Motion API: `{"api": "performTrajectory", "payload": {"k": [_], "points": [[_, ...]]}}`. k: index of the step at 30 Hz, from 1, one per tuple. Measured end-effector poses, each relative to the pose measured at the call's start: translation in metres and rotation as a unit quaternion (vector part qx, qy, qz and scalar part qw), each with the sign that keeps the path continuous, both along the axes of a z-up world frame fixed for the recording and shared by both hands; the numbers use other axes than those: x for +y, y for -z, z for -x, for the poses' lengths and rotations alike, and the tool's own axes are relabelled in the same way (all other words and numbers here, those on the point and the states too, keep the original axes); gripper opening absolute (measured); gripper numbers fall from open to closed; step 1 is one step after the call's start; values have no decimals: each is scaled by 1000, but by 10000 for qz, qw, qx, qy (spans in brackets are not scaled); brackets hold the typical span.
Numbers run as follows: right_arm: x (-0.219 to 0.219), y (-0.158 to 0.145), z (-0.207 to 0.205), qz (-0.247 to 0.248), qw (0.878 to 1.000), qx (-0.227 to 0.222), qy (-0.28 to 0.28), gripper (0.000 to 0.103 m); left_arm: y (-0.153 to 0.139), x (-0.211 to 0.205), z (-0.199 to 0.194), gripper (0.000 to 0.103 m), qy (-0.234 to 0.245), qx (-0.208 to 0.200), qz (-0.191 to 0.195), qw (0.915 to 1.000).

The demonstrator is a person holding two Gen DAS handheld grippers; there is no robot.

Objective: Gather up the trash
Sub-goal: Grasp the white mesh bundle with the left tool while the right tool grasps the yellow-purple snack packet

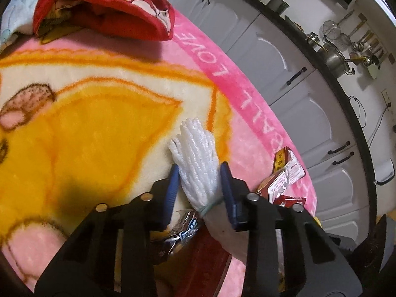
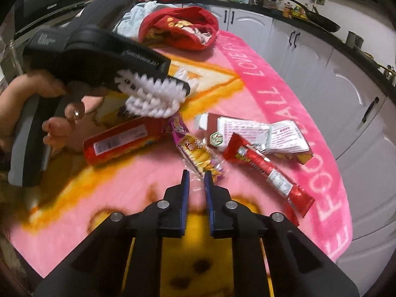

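— What is hidden in the left wrist view?
— A foil wrapper [image 1: 184,232] is half covered by the left gripper [image 1: 199,177], whose body is cut off by the lower edge.

— And in the right wrist view?
— The red packet [image 2: 118,142] is partly overlapped; its print cannot be read.
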State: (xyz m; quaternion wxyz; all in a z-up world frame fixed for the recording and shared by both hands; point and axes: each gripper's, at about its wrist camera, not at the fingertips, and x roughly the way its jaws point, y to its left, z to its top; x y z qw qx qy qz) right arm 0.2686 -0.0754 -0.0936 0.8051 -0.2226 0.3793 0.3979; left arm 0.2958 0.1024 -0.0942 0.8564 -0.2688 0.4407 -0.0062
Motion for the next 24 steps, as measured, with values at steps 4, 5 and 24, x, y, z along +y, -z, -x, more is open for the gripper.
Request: {"api": "performTrajectory", "payload": {"k": [4, 5, 24], "points": [[-1, 4, 7, 17, 10000, 38, -35, 3, -6, 0, 6, 16, 55, -157, 0, 9999], [-2, 5, 8, 3, 10000, 24, -16, 3, -9, 0, 8, 16, 54, -210, 11, 9998], [-7, -3, -23, -361, 9966, 390, 626, 37, -62, -3, 67, 16, 88, -1186, 95, 9929]]}}
